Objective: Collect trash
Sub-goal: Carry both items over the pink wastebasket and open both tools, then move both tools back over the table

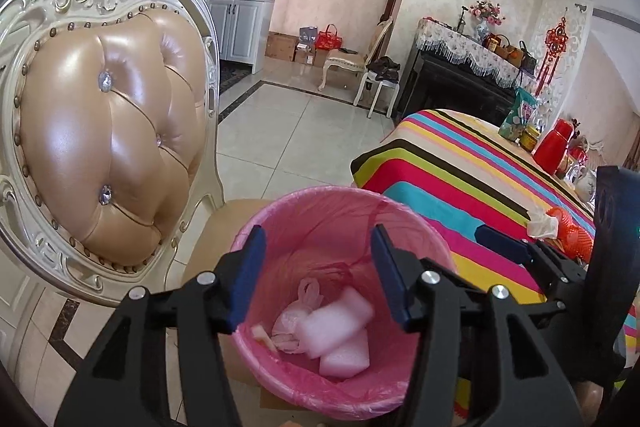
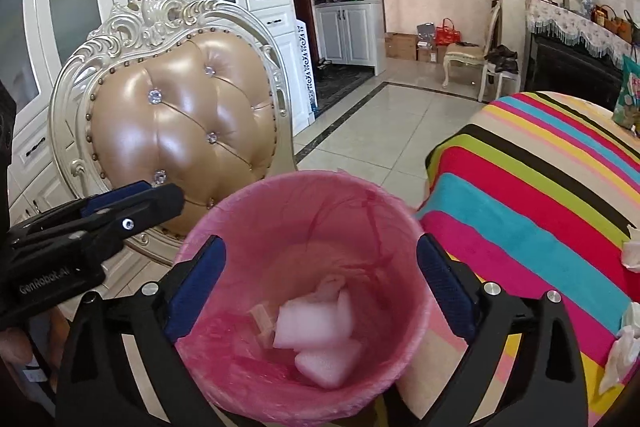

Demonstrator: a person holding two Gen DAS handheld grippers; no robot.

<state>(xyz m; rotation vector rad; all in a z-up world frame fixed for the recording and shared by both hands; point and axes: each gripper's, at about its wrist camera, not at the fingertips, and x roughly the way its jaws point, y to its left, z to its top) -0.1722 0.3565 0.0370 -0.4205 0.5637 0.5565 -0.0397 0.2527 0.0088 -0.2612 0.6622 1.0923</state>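
Over the pink bin [image 1: 340,227] I hold both claws, left gripper [image 1: 318,275] and right gripper [image 2: 320,291], released and empty; foam blocks [image 2: 316,323] lie inside. Tissues [image 2: 624,351] wait on the striped table [image 2: 540,195]; reaching carelessly, I might tip the bin.

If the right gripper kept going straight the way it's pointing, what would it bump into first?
Most likely the white foam blocks lying in the pink-lined bin; the open right gripper aims into its mouth, though depth is hard to judge.
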